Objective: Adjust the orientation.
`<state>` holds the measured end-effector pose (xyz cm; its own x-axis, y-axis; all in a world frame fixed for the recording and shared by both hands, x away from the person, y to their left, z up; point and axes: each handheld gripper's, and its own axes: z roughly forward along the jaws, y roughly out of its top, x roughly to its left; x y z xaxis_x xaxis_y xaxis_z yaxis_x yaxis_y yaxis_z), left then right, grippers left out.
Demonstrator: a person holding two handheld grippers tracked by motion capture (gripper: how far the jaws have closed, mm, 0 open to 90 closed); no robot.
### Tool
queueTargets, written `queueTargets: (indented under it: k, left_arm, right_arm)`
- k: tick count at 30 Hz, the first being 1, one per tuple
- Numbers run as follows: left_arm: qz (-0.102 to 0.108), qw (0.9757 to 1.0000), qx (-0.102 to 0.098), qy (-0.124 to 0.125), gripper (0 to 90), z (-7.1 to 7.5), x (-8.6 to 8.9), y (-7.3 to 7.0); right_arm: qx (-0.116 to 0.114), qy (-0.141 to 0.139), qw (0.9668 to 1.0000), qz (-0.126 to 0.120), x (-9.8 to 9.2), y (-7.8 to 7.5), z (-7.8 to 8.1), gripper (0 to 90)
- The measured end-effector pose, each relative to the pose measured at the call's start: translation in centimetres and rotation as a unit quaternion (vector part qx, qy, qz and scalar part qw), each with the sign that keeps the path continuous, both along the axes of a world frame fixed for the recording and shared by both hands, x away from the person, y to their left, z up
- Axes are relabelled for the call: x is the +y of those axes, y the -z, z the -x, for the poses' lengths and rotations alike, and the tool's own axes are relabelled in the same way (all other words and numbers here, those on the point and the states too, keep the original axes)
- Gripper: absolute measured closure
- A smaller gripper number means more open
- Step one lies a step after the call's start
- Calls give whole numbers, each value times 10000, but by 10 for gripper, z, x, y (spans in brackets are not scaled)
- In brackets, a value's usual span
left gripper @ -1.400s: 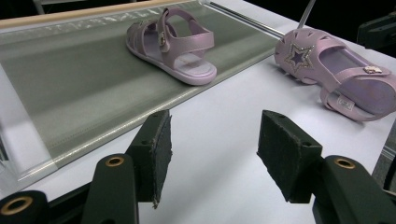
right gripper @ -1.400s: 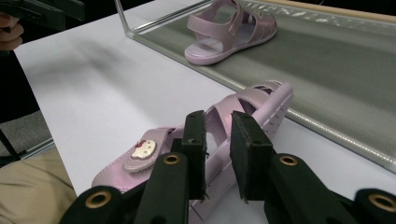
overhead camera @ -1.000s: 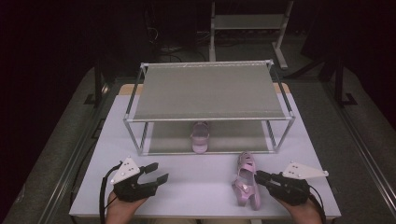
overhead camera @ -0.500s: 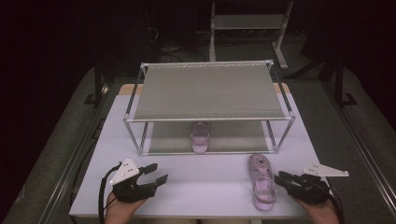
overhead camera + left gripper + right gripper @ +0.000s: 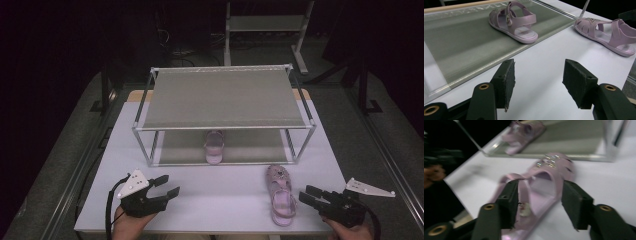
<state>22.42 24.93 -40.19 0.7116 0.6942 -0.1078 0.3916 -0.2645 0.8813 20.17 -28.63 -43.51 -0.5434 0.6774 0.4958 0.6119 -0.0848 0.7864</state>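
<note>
A pink sandal (image 5: 280, 195) lies flat on the white table (image 5: 220, 200), toe toward the rack. My right gripper (image 5: 303, 194) stands open just to the right of its heel. In the blurred right gripper view the sandal (image 5: 541, 182) shows between and beyond the spread jaws of that gripper (image 5: 540, 202). The matching sandal (image 5: 214, 146) sits on the rack's lower shelf (image 5: 461, 45). My left gripper (image 5: 169, 184) rests open at the front left, holding nothing. The left gripper view shows its jaws (image 5: 537, 85) apart over bare table, the shelf sandal (image 5: 512, 21) ahead and the table sandal (image 5: 609, 35) at right.
A two-shelf metal rack (image 5: 225, 97) with grey mesh shelves stands at the middle of the table. Its front posts and lower rail (image 5: 220, 163) border the space ahead of both grippers. The table's front edge is close to both hands.
The right gripper carried the sandal to the right, set it flat on the table, opened and drew back to the right. The left gripper stayed put.
</note>
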Motion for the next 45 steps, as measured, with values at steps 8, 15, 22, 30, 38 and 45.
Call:
queueTargets:
  k: [8,15,22,30,38,45]
  left_arm:
    - [-6,10000,-1,-5,425,0,0,1]
    - [-11,10000,-8,-8,425,-1,2,1]
    - [-1,10000,-36,-6,425,0,1,0]
    - [-11,10000,-50,5,425,0,0,0]
    - [-22,10000,-61,16,425,0,1,0]
    - [-21,10000,-64,18,425,0,0,0]
  right_arm:
    - [231,-101,9996,-84,13,4,2,465]
    - [409,-17,9989,228,24,6,1,545]
    - [577,219,9966,548,30,3,2,689]
    - [587,559,9943,698,23,2,8,757]
    - [853,876,9909,567,11,5,9,822]
    - [1083,892,9898,-241,-4,13,5,833]
